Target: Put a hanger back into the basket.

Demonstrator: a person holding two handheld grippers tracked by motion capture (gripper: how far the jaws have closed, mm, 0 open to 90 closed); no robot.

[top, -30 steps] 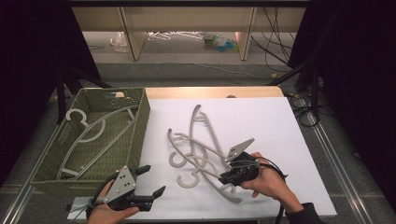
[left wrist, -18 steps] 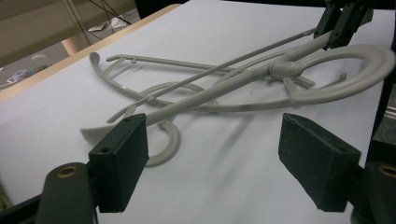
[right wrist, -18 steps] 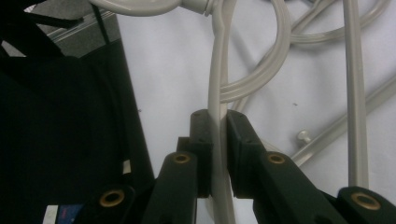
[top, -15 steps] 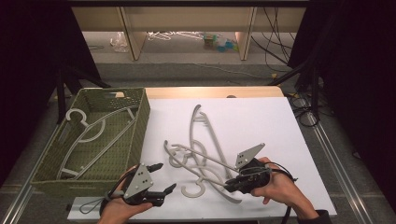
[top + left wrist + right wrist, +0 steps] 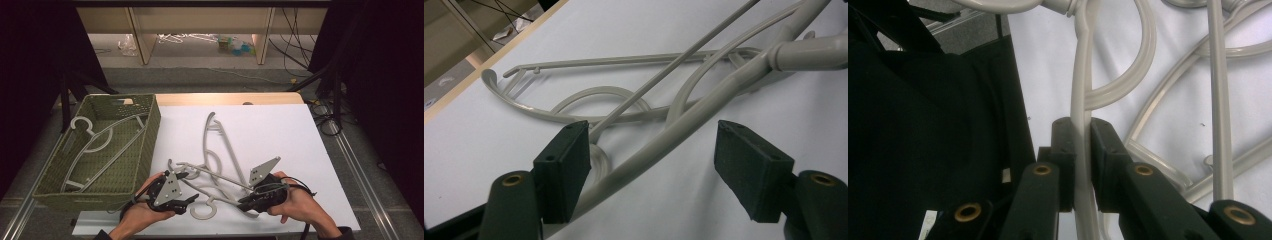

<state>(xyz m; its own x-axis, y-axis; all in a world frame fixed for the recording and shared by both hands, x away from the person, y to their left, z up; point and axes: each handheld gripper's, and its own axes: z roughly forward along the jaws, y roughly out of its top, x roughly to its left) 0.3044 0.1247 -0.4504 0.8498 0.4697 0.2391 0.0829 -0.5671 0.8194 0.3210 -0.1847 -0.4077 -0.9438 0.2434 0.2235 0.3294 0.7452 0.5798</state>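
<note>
Several grey plastic hangers (image 5: 216,165) lie tangled on the white table top (image 5: 280,135). My right gripper (image 5: 248,203) is at the front, shut on the thin arm of one hanger (image 5: 1081,100), which runs straight up between its pads. My left gripper (image 5: 187,188) sits at the tangle's left edge. Its jaws have just been closing and stand open, with a thick hanger arm (image 5: 704,107) running slantwise between the pads (image 5: 564,165), close to the left one. A hanger hook (image 5: 204,212) lies between the two grippers.
A green woven basket (image 5: 150,131) stands at the left of the table with a few grey hangers (image 5: 97,145) inside. Beyond the table's wooden far edge (image 5: 225,98) are a floor, shelving legs and cables. Bare white surface lies at the right and back.
My left gripper has moved right, up to the tangle, and its jaws have narrowed around a hanger arm. The right gripper has kept its hold on the hanger and barely shifted.
</note>
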